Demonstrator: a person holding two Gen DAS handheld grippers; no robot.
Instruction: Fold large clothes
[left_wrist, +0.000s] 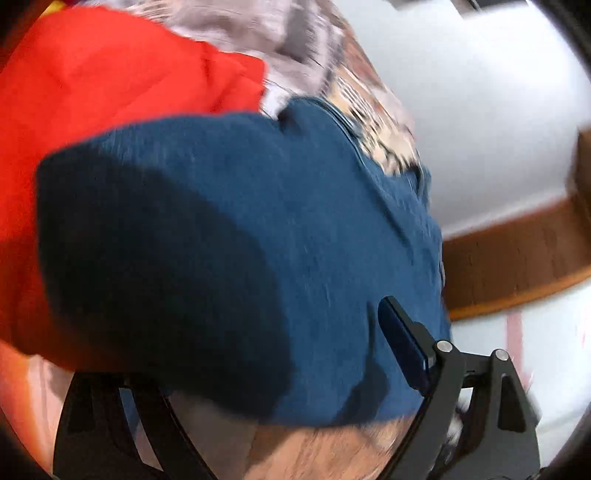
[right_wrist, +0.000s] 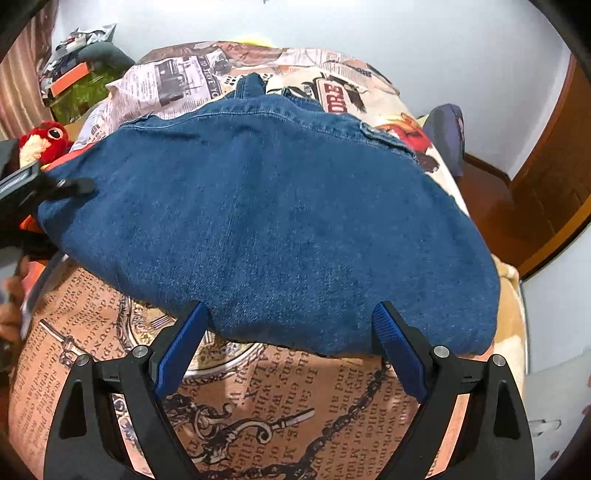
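Note:
A blue denim garment (right_wrist: 266, 221) lies folded across the bed. My right gripper (right_wrist: 291, 325) is open, its blue pads on either side of the garment's near edge, holding nothing. In the right wrist view my left gripper (right_wrist: 62, 184) sits at the garment's left edge. In the blurred left wrist view the denim (left_wrist: 240, 258) drapes over the left gripper (left_wrist: 280, 354); one finger (left_wrist: 402, 339) shows on the right, the other is hidden under the cloth, so I cannot tell whether the jaws grip it.
The bed has a newspaper-print cover (right_wrist: 258, 406). A red cloth (left_wrist: 92, 85) lies beside the denim. A red plush toy (right_wrist: 48, 140) and clutter (right_wrist: 81, 74) sit at the far left. A wooden door (right_wrist: 554, 166) stands right.

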